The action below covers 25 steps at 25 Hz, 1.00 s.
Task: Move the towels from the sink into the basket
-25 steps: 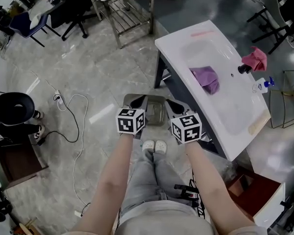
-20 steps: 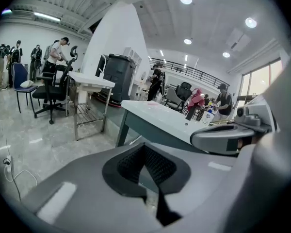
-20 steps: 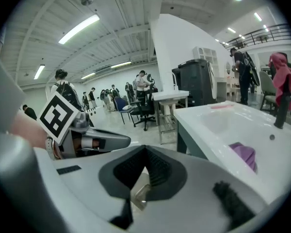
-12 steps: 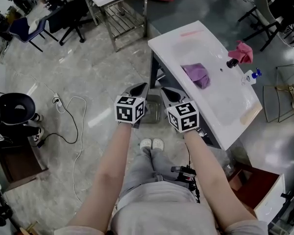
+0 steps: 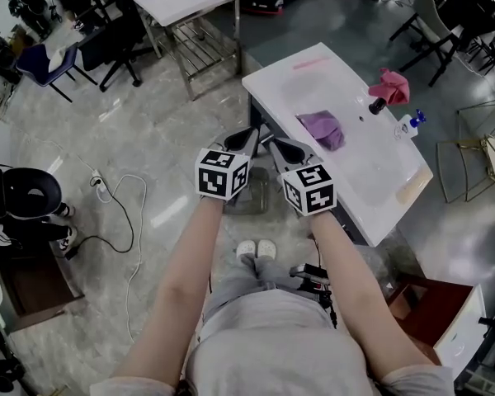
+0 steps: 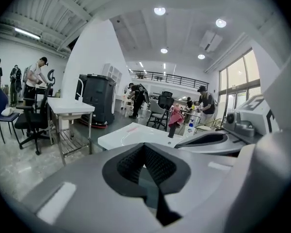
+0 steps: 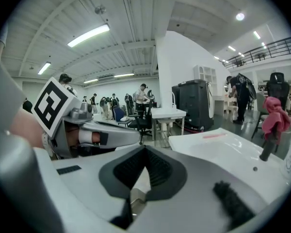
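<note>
- Purple towel lies bunched in the basin of the white sink. The pink towel is at its 2 o'clock, draped over the faucet.
- Right gripper hovers at the purple towel's 8 o'clock, claw pressed together on nothing. Left gripper is just beside it, also closed and empty.
- Basket waits on the floor at their 6 o'clock.
- Watch out: closed jaws would only shove the cloth, and a thin pinch could drop it short of the basket. Reaching for the pink one may topple the spray bottle.

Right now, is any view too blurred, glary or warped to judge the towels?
Head view: sharp, evenly lit; the crumpled purple towel in the white sink reads clearly, with mild glare on the grey floor. Left and right gripper views: fisheye-bent, dark-cornered, near foreground soft.
</note>
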### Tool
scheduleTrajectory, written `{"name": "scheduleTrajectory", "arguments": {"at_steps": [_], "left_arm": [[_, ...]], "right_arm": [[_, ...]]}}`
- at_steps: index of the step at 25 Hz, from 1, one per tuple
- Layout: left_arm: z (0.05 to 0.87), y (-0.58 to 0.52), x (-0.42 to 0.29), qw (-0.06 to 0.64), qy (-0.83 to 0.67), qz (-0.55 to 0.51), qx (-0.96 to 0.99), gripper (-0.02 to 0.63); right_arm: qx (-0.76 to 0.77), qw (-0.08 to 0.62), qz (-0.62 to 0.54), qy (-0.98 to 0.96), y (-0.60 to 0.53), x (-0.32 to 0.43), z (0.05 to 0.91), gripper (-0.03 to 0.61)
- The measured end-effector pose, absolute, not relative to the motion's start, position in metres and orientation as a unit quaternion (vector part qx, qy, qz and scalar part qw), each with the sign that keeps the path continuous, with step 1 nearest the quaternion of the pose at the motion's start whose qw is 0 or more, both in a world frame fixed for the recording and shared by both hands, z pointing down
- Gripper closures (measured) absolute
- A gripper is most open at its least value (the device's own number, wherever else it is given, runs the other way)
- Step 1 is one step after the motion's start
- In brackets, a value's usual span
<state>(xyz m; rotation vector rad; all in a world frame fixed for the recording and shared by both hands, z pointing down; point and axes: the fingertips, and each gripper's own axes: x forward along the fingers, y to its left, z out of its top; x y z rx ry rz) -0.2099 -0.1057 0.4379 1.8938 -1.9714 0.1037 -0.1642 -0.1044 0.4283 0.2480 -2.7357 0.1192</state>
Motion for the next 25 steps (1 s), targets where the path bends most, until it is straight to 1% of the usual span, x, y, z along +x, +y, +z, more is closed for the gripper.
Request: {"name": "scheduleTrajectory", "arguments": {"at_steps": [11,25], "left_arm": [[0.397,-0.119,-0.198,0.163,-0.704,0.024,0.691,0.609],[0.332,-0.116,-0.185,0.102,-0.708,-0.008,0.699,0.608]], "right_arm": [[0.115,0.160,0.035,-0.980,-0.118,-0.151,0.390,0.561],[0.160,0.064,0.036,-0.984,-0.128,-0.123,0.317,0.561]]}}
